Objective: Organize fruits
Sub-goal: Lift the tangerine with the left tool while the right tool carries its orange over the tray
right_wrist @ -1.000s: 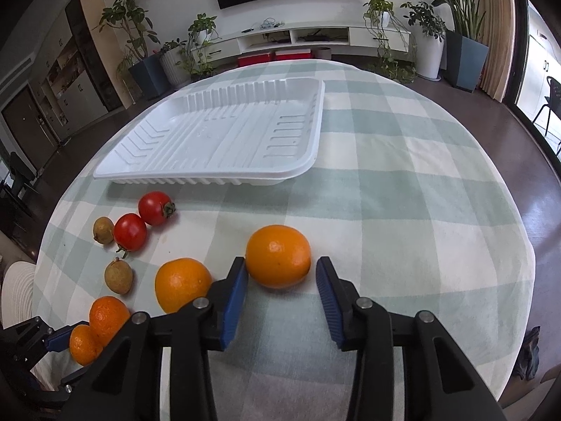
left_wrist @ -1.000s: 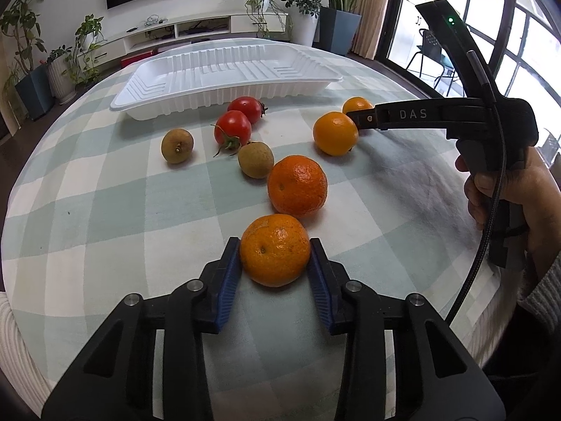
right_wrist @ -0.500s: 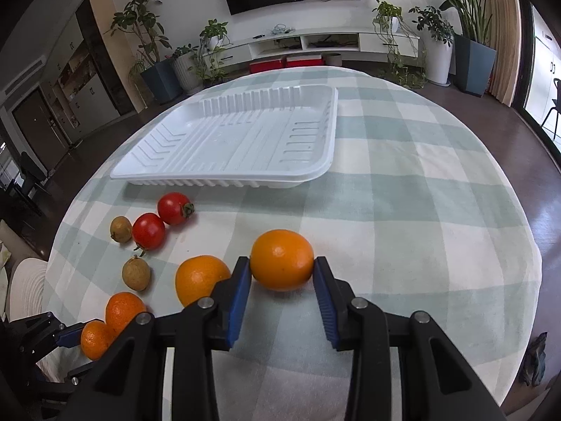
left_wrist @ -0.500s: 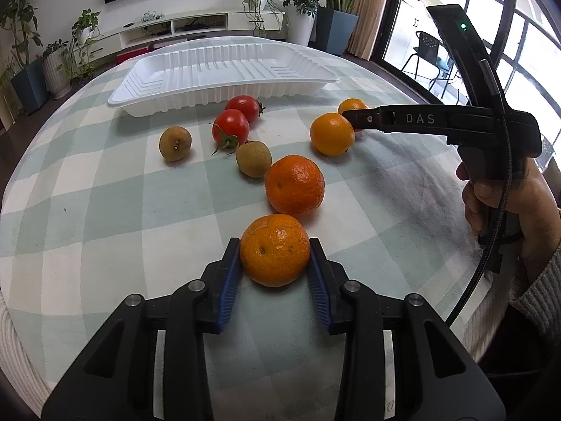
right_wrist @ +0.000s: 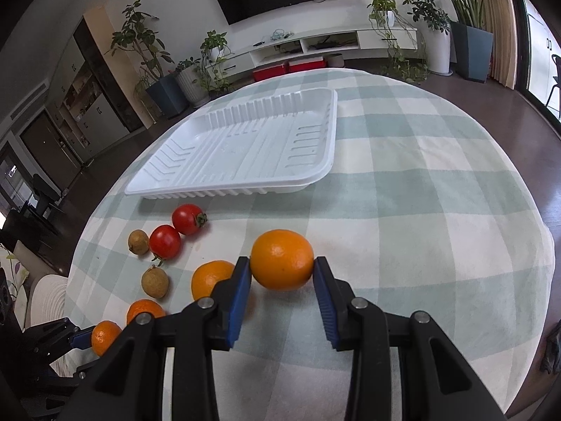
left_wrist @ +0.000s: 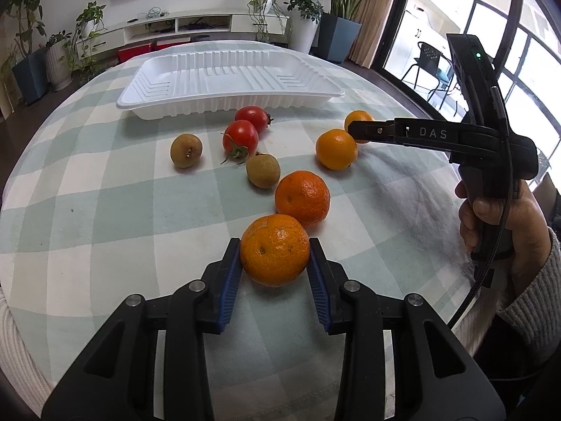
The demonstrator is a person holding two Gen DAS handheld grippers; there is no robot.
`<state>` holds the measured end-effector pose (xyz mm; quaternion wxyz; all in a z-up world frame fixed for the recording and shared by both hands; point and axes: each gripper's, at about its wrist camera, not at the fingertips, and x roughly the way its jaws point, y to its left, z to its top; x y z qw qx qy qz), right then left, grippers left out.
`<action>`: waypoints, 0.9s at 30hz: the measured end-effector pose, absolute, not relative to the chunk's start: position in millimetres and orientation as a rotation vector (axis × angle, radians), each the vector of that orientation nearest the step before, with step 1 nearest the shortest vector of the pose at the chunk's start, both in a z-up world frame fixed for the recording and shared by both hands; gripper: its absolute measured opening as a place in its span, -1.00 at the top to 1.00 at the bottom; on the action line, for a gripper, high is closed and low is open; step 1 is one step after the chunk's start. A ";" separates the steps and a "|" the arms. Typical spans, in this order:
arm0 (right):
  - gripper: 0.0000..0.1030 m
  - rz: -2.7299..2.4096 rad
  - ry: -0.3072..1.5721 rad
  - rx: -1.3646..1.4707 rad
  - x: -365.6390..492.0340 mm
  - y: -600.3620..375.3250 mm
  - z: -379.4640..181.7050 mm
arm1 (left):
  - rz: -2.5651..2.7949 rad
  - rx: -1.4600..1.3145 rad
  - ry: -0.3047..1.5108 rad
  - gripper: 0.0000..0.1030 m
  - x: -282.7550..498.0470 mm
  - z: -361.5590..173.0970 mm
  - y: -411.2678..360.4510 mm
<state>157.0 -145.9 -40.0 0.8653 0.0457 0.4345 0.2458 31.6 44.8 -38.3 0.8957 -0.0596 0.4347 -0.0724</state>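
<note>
Fruits lie scattered on my checked counter [left_wrist: 87, 210]. My left tongs [left_wrist: 274, 263] sit closed on a mandarin [left_wrist: 274, 255] at lower centre of the left view, both blue pads touching its sides. My right tongs [right_wrist: 282, 270] pinch an orange [right_wrist: 282, 259] at the middle of the right view. Above, toward the upper left of that frame, a white tray [right_wrist: 245, 189] rests, with two tomatoes [right_wrist: 188, 219] just below its near edge.
</note>
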 end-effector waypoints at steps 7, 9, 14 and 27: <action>0.24 0.534 0.905 0.128 157.3 -147.6 -38.7 | -0.125 -0.143 0.884 0.34 37.4 -30.8 60.2; 0.24 0.536 0.904 0.134 157.5 -147.8 -38.3 | -0.119 -0.149 0.877 0.34 41.0 -28.7 65.4; 0.24 0.542 0.899 0.152 158.0 -148.5 -37.0 | -0.114 -0.171 0.859 0.34 49.7 -21.1 77.9; 0.24 0.566 0.887 0.189 163.5 -148.1 -33.0 | -0.081 -0.169 0.844 0.34 78.8 -12.0 97.7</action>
